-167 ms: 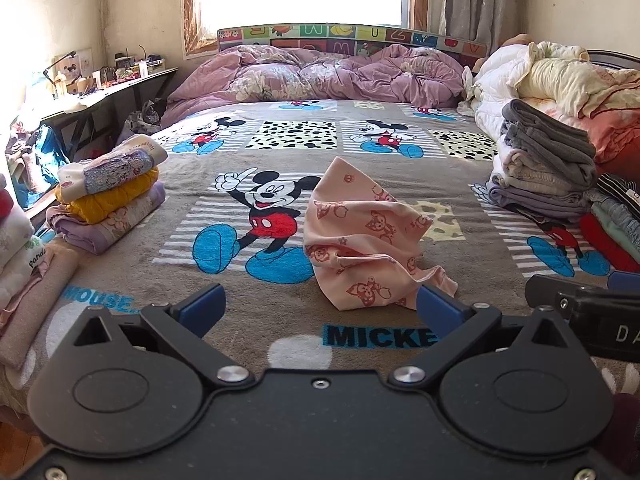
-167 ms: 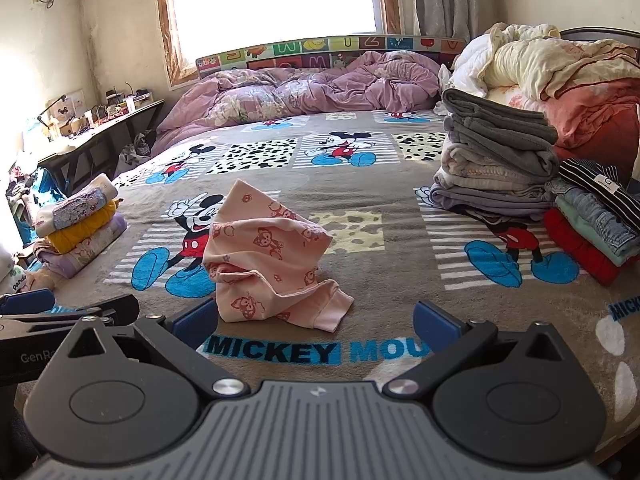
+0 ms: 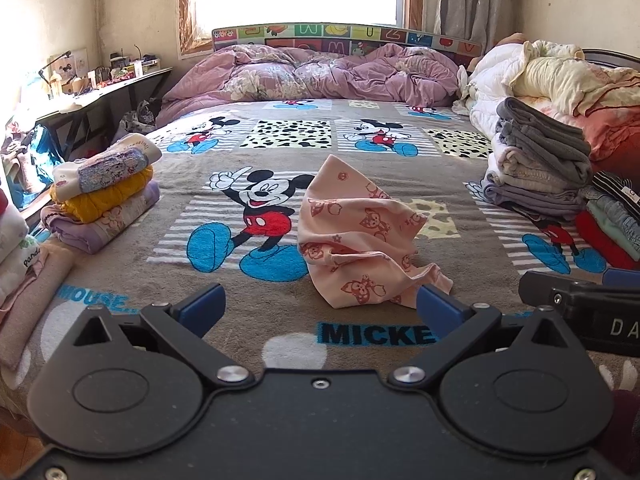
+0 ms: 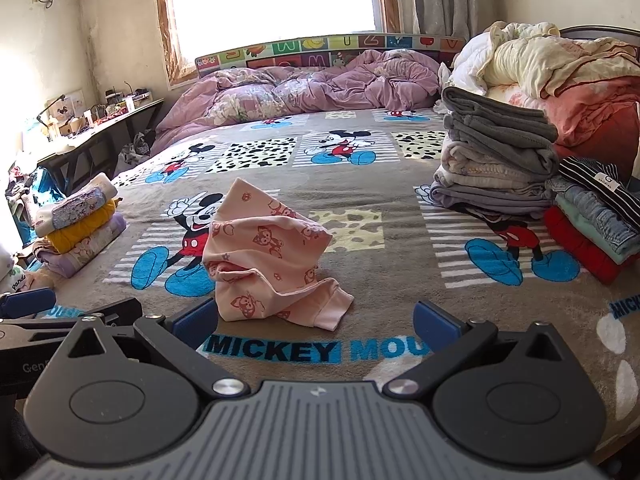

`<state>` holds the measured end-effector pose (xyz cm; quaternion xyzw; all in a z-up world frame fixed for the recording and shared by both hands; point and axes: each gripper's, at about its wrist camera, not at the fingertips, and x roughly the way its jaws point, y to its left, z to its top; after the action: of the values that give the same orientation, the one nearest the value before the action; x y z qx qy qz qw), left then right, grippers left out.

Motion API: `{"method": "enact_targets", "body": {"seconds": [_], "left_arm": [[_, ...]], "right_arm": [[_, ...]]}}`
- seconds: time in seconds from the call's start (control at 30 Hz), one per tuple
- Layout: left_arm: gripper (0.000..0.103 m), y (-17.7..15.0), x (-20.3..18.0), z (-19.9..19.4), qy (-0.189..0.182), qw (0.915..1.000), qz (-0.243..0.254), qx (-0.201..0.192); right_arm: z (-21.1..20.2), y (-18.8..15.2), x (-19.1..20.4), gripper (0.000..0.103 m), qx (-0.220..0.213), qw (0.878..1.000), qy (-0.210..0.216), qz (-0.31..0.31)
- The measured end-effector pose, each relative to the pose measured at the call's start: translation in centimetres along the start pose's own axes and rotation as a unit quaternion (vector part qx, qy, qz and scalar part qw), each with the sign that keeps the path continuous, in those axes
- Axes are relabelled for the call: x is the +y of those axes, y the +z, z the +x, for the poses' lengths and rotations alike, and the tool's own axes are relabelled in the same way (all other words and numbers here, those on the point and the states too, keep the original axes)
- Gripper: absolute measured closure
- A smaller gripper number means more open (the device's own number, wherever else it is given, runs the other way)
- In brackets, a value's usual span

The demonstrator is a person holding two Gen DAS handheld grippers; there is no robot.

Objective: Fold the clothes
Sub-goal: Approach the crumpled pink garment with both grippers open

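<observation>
A crumpled pink garment (image 3: 360, 240) lies mid-bed on the cartoon blanket (image 3: 280, 152) — the left hand-held gripper (image 3: 320, 308) and right hand-held gripper (image 4: 316, 320) both spread wide, grasping nothing, just short of it

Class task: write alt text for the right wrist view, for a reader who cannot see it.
A crumpled pink garment lies unfolded mid-bed on a Mickey Mouse blanket, just beyond the right gripper, whose jaws stand wide open and empty. Folded clothes stacks sit at the right and left edges.
</observation>
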<state>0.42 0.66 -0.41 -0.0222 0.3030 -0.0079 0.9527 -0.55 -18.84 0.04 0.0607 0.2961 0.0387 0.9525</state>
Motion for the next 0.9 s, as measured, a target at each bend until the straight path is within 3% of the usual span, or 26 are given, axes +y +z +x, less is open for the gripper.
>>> {"method": "enact_targets", "body": {"seconds": [0.1,0.3,0.4,0.63,0.9], "left_arm": [[0.0,-0.5,-0.6,-0.2,0.004,0.9998,0.015,-0.009],[0.0,-0.8,-0.2,0.3,-0.017,0.9997,-0.003,-0.016],[0.001,-0.7,0.3,0.7,-0.04,0.9991,-0.016,0.003],[0.003,-0.8,-0.6,0.5,-0.017,0.9997,0.016,-0.002],[0.005,-1.0,-0.3,0.5,-0.024,0.9994,0.022,-0.009]], "right_arm": [[0.0,0.0,0.0,0.0,0.002,1.0,0.004,0.003],[0.1,0.0,-0.3,0.0,0.005,1.0,0.01,0.009],[0.4,0.0,-0.8,0.0,0.004,1.0,0.011,0.011],[0.7,-0.3,-0.5,0.0,0.004,1.0,0.005,0.011],[1.0,-0.5,-0.6,0.0,0.008,1.0,0.009,0.012]]}}
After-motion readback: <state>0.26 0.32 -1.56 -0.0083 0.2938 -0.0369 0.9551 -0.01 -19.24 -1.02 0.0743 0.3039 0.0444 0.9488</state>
